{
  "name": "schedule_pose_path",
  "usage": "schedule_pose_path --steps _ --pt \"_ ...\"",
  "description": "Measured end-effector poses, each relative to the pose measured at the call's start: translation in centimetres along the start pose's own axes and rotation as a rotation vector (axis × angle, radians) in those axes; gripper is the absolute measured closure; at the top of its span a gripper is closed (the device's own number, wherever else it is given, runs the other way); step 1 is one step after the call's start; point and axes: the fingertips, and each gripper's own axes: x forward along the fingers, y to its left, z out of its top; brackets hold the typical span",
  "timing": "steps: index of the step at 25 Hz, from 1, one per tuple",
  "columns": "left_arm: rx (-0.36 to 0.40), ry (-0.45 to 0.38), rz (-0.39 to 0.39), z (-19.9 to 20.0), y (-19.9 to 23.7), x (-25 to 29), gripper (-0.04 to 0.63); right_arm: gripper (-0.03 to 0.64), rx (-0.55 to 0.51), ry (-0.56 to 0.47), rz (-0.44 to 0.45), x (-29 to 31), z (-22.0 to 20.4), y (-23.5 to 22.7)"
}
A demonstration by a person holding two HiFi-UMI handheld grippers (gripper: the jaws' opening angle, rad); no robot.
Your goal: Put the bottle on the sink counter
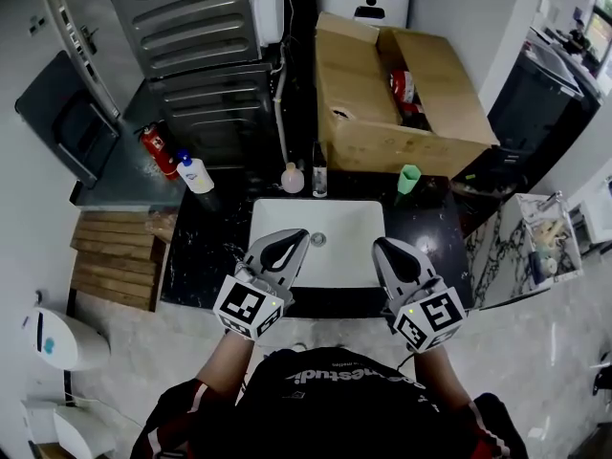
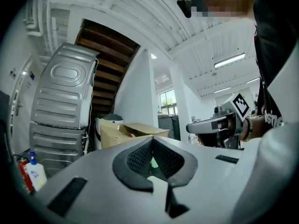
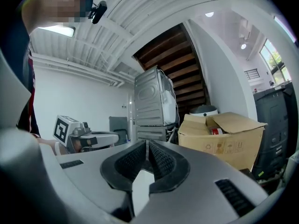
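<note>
A white bottle with a blue cap (image 1: 196, 174) (image 2: 35, 172) stands at the back left corner of the black sink counter (image 1: 206, 247). My left gripper (image 1: 297, 236) (image 2: 152, 142) hovers over the white basin (image 1: 325, 223), shut with nothing in it. My right gripper (image 1: 380, 245) (image 3: 146, 144) hangs beside it over the basin's right side, also shut and empty. Both point away from me toward the back wall. Neither touches the bottle, which is well to the left of the left gripper.
A red extinguisher (image 1: 159, 151) stands just left of the bottle. At the counter's back stand a pink bottle (image 1: 293, 178), a dark slim bottle (image 1: 319, 171) and a green cup (image 1: 409, 179). Behind are an open cardboard box (image 1: 363, 113) and stacked grey machines (image 1: 196, 55).
</note>
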Motion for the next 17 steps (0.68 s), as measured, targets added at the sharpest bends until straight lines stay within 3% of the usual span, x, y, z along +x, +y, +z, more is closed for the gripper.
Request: schedule_pose_path --steps 17 --pt "0.001 -0.004 -0.034 0.0 0.1 -1.1 0.580 0.575 -0.006 0.002 -0.017 0.4 -0.1 1.7"
